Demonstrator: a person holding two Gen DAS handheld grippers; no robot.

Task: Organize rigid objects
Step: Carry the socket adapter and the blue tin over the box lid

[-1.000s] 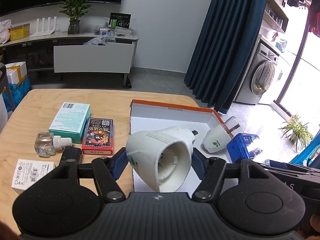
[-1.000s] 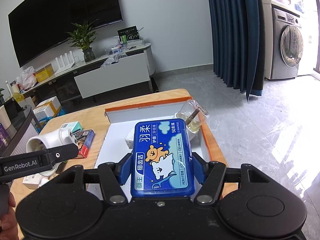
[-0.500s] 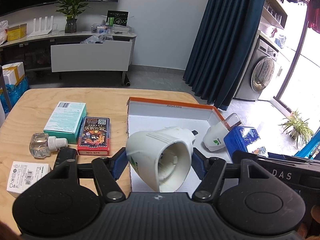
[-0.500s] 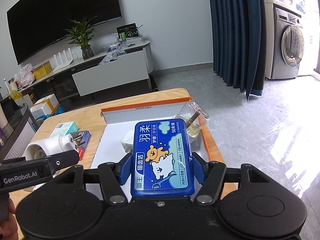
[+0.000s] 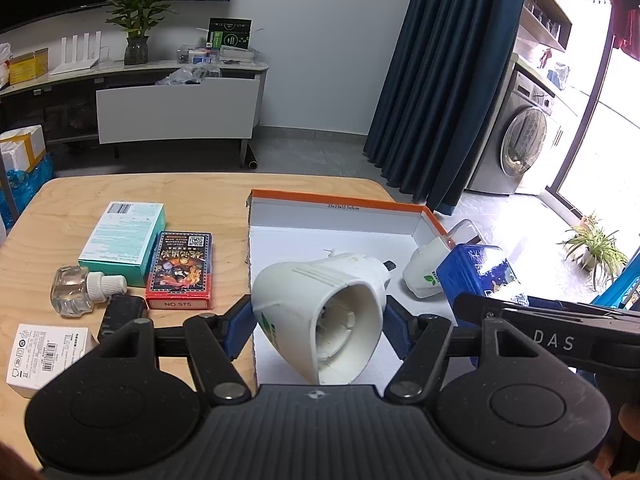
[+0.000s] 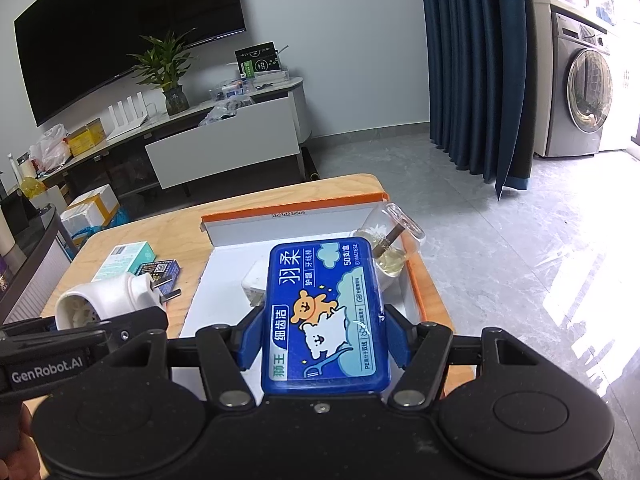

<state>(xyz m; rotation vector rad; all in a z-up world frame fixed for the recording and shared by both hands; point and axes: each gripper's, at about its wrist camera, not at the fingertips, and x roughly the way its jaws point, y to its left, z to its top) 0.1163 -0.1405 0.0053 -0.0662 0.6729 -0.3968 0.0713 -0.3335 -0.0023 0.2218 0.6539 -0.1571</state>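
A: left claw (image 5: 318, 326) pinching the white plug-in vaporizer (image 5: 320, 316) by its sides, open mouth facing the camera, held over the near-left part of the cardboard box (image 5: 336, 205); right claw (image 6: 324, 338) pinching the blue floss-pick case (image 6: 325, 316) flat, label up, over the box's near-right part.

B: what's in the box already?

A: a second white vaporizer (image 5: 424, 280) with a green leaf mark, lying against the right wall with a clear refill bottle (image 6: 390, 248) tipped beside it; rest of the white floor is bare.

B: step in hand?

A: placing both, my read; best to lower the vaporizer onto the bare left floor, prongs away from the wall, spread the claw only once it rests, since the rounded shell looks likely to roll; floss case goes down flat on the near-right floor, short of the bottle.

B: edges, room?

A: orange rim all round; the left wall sits right under the left claw, so it should shift inward before dropping; the two claws are near each other, so one at a time is safer; outside the box on the desk (image 5: 60, 208) lie a teal carton (image 5: 122, 236), a card deck (image 5: 180, 268), a small clear bottle (image 5: 80, 292), a white labelled box (image 5: 44, 350) and a black item I can't identify; plenty of open desk at the far left.
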